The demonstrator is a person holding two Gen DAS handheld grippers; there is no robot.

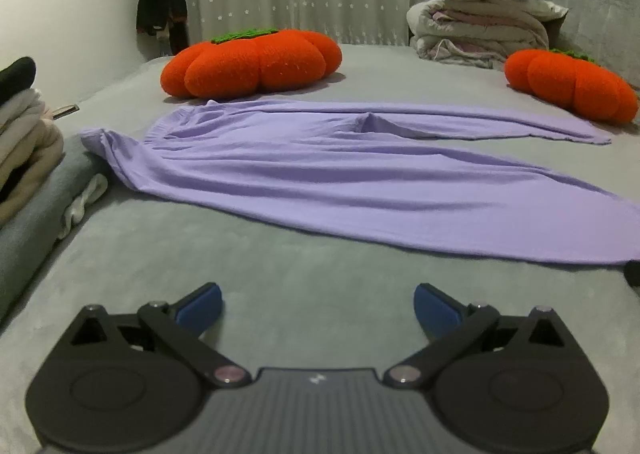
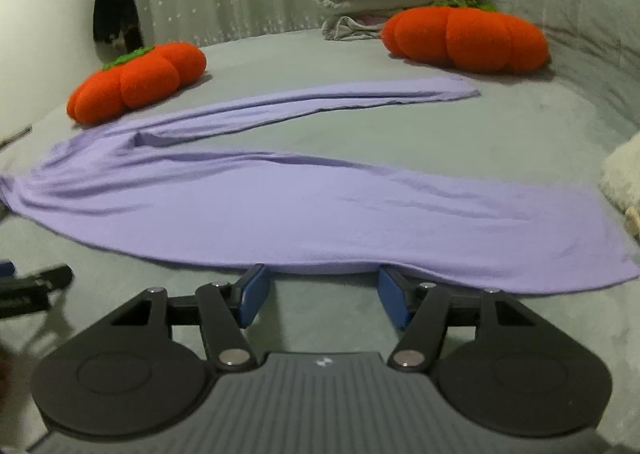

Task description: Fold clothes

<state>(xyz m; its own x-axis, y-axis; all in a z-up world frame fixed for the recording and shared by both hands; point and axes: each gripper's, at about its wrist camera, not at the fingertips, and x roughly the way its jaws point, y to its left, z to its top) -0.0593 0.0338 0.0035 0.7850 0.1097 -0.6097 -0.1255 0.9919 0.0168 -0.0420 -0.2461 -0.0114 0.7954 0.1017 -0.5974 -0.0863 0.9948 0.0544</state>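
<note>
A pair of lilac trousers (image 1: 320, 178) lies spread flat across the grey bed (image 1: 280, 274), waist to the left and both legs reaching right. My left gripper (image 1: 318, 304) is open and empty above bare bedding, short of the near hem. In the right wrist view the same lilac trousers (image 2: 320, 210) fill the middle. My right gripper (image 2: 320, 280) is open, its blue fingertips (image 2: 256, 286) right at the near edge of the cloth, with nothing pinched between them. The left gripper's tip (image 2: 36, 286) shows at that view's left edge.
Two orange pumpkin cushions (image 1: 252, 62) (image 1: 572, 84) sit behind the trousers. Folded quilts and a pink pillow (image 1: 484, 10) are stacked at the back right. A pile of folded clothes (image 1: 24, 150) lies at the left edge. A fluffy white item (image 2: 624, 178) sits at the right.
</note>
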